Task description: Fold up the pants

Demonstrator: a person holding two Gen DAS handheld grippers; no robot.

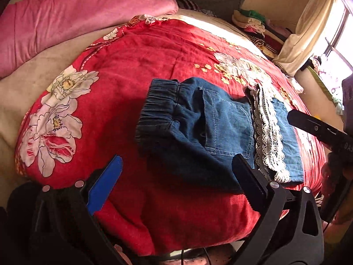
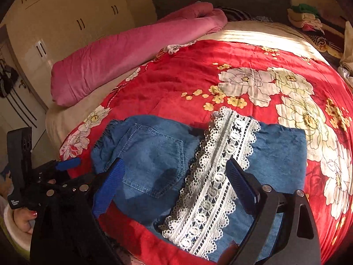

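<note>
Blue denim pants (image 1: pixel 207 130) with an elastic waistband (image 1: pixel 158 110) and white lace trim (image 1: pixel 268 132) lie folded on the red flowered quilt (image 1: pixel 123 70). My left gripper (image 1: pixel 176 172) is open and empty, hovering just in front of the pants' near edge. In the right wrist view the pants (image 2: pixel 154 161) and the lace band (image 2: pixel 216 176) lie below my right gripper (image 2: pixel 174 176), which is open and empty above them. The left gripper (image 2: pixel 66 163) shows at the left edge of that view.
A rolled pink blanket (image 1: pixel 66 22) lies at the back left of the bed. Stacked clothes (image 1: pixel 253 22) sit at the far right corner by a curtain (image 1: pixel 308 26) and window. Wardrobe doors (image 2: pixel 66 22) stand left of the bed.
</note>
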